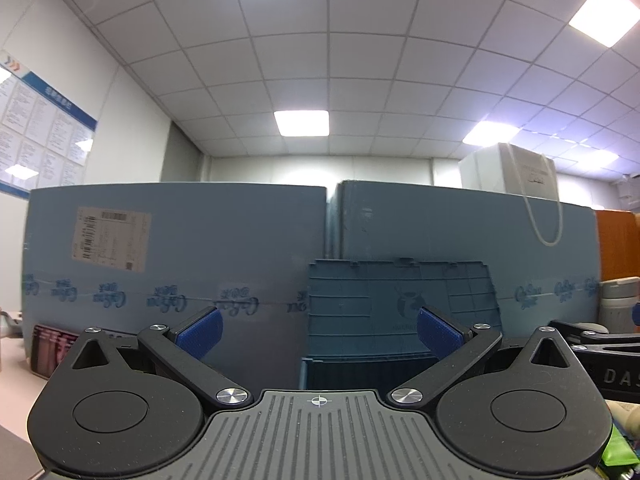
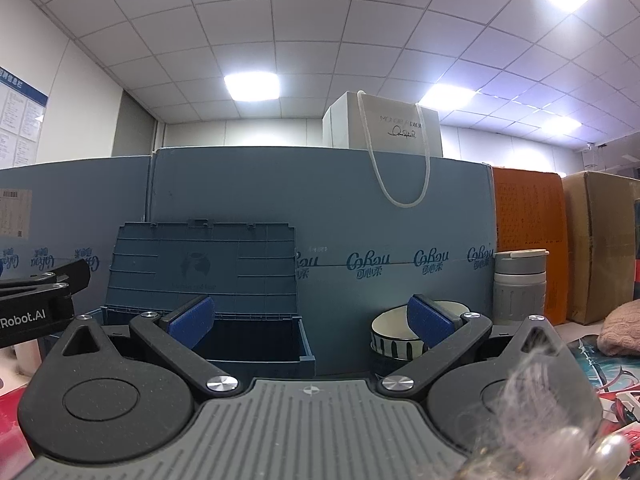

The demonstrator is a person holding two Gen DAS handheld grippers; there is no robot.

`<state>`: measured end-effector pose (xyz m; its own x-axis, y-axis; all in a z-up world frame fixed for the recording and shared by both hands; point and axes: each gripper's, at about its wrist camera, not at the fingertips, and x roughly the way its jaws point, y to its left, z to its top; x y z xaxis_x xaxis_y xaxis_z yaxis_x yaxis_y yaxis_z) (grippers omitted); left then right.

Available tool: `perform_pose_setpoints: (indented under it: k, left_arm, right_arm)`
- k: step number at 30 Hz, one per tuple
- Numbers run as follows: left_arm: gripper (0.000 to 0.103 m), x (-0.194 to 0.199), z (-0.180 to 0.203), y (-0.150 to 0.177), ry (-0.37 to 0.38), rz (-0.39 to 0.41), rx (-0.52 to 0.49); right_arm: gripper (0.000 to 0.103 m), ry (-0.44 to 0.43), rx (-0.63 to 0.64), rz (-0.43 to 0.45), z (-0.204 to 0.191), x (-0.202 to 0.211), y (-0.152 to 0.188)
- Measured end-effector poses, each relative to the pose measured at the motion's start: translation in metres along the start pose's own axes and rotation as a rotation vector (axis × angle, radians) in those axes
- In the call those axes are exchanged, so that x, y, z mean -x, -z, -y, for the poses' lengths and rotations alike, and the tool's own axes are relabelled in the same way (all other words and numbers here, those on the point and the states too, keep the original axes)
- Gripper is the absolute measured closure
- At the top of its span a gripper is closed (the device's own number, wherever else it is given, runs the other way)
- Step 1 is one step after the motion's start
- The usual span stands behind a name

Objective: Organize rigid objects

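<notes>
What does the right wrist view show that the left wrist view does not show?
Only the right wrist view shows the striped bowl, the brown cardboard box, the pink cloth and the inside of the blue storage box. Only the left wrist view shows the dark red packets at lower left. Both show the storage box with its lid raised, the white paper bag, the grey flask, and an open, empty gripper: left, right.
</notes>
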<state>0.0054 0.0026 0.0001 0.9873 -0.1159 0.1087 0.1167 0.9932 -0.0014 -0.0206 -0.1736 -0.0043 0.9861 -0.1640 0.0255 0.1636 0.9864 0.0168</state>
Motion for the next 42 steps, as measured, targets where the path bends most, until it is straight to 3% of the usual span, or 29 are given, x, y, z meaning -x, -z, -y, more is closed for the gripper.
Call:
perform_pose_setpoints:
  k: [4,10,12,19,26,36,39,42]
  left_arm:
    - [0.000,0.001,0.000,0.001,0.045,0.003,0.005]
    - [0.000,0.009,0.001,-0.001,0.036,0.054,-0.002]
    - [0.000,0.010,0.005,-0.002,-0.010,0.059,-0.025]
    - [0.000,0.010,0.008,-0.009,-0.067,-0.007,-0.052]
    - [0.000,0.016,0.010,-0.017,-0.051,-0.065,-0.038]
    - [0.000,0.026,0.026,-0.029,0.067,-0.184,-0.028]
    - [0.000,0.022,0.041,-0.037,0.189,-0.251,-0.057]
    - [0.000,0.008,0.059,-0.041,0.374,-0.399,-0.086]
  right_arm:
    - [0.000,0.018,-0.010,-0.002,0.002,0.001,0.000]
    - [0.000,0.039,-0.027,0.006,0.004,0.003,-0.001]
    - [0.000,0.040,-0.026,0.008,0.004,0.004,-0.001]
    - [0.000,0.073,-0.029,0.014,0.007,0.009,-0.004]
    - [0.000,0.111,-0.081,-0.013,0.017,0.021,-0.017]
    - [0.000,0.124,-0.126,-0.078,0.052,0.052,-0.044]
    - [0.000,0.121,-0.148,-0.151,0.075,0.057,-0.055]
    - [0.000,0.120,-0.200,-0.264,0.101,0.055,-0.060]
